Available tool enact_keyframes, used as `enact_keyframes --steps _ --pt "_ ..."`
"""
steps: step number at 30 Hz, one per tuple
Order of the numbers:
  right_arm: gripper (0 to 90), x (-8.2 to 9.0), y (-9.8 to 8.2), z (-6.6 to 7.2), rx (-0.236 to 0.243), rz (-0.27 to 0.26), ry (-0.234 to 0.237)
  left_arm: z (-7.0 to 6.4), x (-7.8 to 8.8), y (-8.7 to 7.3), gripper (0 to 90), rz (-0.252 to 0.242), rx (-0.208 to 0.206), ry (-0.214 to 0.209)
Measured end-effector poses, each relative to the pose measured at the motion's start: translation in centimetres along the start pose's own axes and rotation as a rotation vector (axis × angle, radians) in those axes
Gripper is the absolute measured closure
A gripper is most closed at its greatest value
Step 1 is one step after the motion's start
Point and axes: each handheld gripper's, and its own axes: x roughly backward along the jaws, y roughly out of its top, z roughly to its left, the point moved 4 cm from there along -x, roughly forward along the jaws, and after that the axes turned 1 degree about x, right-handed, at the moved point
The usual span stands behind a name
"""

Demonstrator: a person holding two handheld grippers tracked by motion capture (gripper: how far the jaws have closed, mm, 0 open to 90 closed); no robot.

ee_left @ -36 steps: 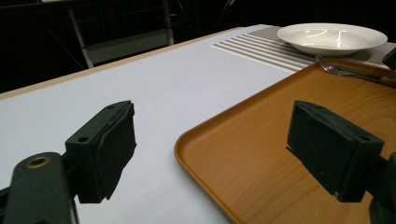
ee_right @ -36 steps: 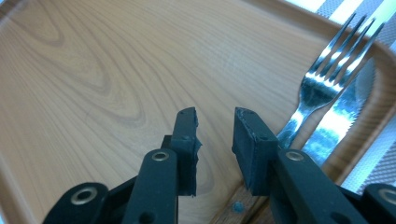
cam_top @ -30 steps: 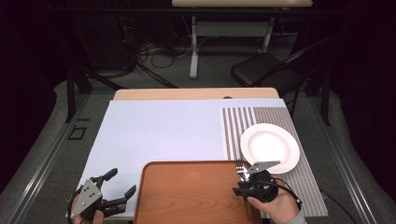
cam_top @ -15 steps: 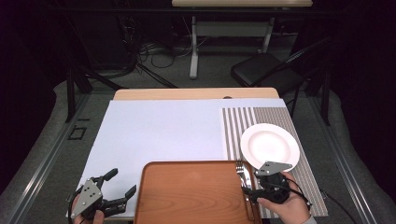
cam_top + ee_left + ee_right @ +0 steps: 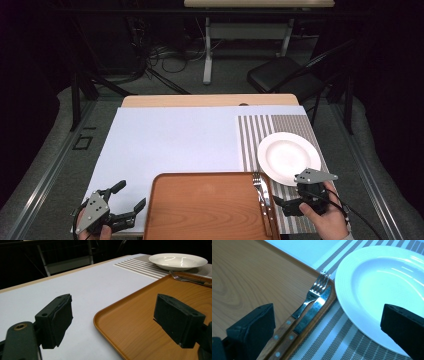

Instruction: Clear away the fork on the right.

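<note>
Left gripper [image 5: 127,197]: we see it at the near left corner of the table [image 5: 165,140], resting just left of the tray [image 5: 210,210]; its pads [image 5: 56,320] stand well apart with nothing between them.

Tray: a wooden tray at the near middle of the table, bare but for the cutlery along its right rim.

Fork [image 5: 261,192] and knife [image 5: 266,202]: they lie side by side, touching, against the tray's right rim, the knife on the outer side. In the right gripper view the fork [image 5: 310,298] sits inside the knife [image 5: 313,311].

Long axis: both run near-to-far along the rim. The tines and blade tip point away from the person; the wooden riveted handles lie toward the person.

Plate [image 5: 287,157]: an empty white plate on the striped placemat [image 5: 252,135], just right of the tray's far right corner, close to the tines but apart from them.

Right gripper [image 5: 282,204]: we place it over the placemat just right of the tray, below the plate. Its jaws have just been opening and now stand wide, with nothing between them.

Key relation: we judge the cutlery to lie just left of the right gripper's pads [image 5: 252,327], handles nearest them. This hand is far nearer than the left.

Coming move: we judge any regrasp should close across the handles, square to that near-to-far axis.
</note>
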Motion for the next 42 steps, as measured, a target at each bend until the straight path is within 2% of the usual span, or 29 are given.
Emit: enact_keyframes --steps 4,11,20,24,27,32,37,42 --pt "0.0 0.2 -0.2 -0.5 0.048 0.021 -0.024 0.0 0.0 0.0 15.2 -0.001 -0.003 0.000" --pt "0.0 1.1 -0.1 -1.7 0.065 0.037 -0.044 0.0 0.0 0.0 15.2 0.001 -0.005 -0.001" --pt "0.0 1.4 0.0 -2.6 0.102 0.055 -0.077 0.0 0.0 0.0 15.2 0.005 -0.008 -0.002" --pt "0.0 1.2 0.1 -3.1 0.142 0.074 -0.091 0.0 0.0 0.0 15.2 0.004 -0.008 -0.002" --pt "0.0 1.0 0.1 -3.2 0.179 0.097 -0.084 0.0 0.0 0.0 15.2 0.004 -0.007 -0.002" --pt "0.0 0.9 0.1 -3.3 0.269 0.134 -0.080 -0.1 -0.1 0.0 15.2 0.006 -0.007 -0.003" --pt "0.0 1.0 -0.1 -3.4 0.319 0.189 -0.073 -0.1 -0.1 0.0 15.2 0.008 -0.007 -0.001" --pt "0.0 1.0 -0.3 -3.9 0.337 0.221 -0.054 -0.1 -0.1 0.0 15.2 0.009 -0.010 -0.003"
